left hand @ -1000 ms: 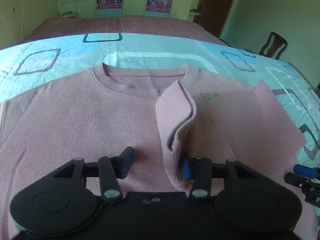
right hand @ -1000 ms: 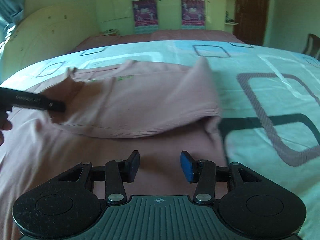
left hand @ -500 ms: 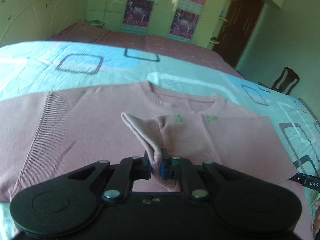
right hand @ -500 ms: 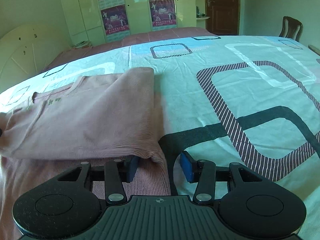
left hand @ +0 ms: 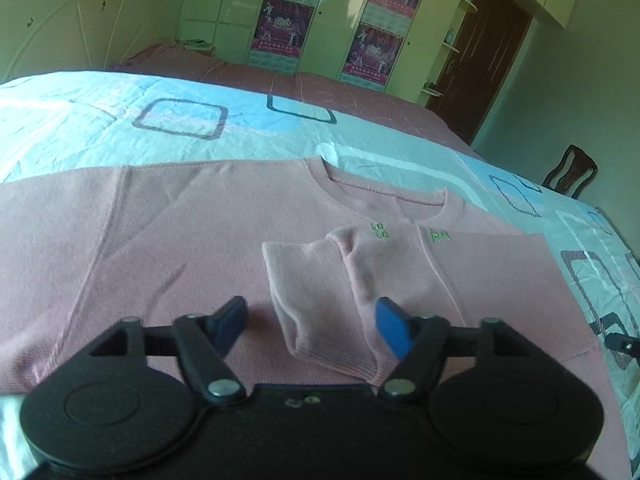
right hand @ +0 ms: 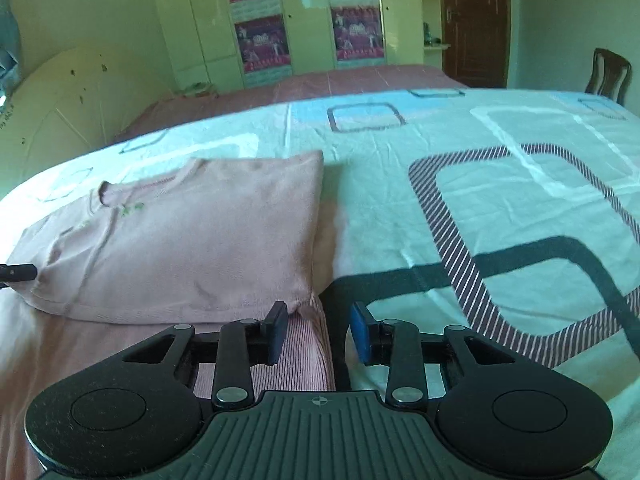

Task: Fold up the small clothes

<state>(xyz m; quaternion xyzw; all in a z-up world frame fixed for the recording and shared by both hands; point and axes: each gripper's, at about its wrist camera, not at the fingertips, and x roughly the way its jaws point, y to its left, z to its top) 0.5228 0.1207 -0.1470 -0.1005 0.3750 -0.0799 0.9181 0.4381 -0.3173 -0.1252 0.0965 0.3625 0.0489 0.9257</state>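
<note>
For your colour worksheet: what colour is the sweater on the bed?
Dusty pink sweater, clearest in the left wrist view.

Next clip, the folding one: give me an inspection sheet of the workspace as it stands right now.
Surface: bed sheet with square patterns, lightly wrinkled.
Job's things: pink sweater lying flat, one side folded over onto the body, sleeve cuff lying loose on top.
Clutter: nothing seen.
Grippers: left gripper open, jaws just opened, cuff between them, unpressed; right gripper open at the folded edge, jaws just narrowed.
Cables: nothing seen.
Surroundings: wardrobe with posters, brown door, wooden chair.
</note>
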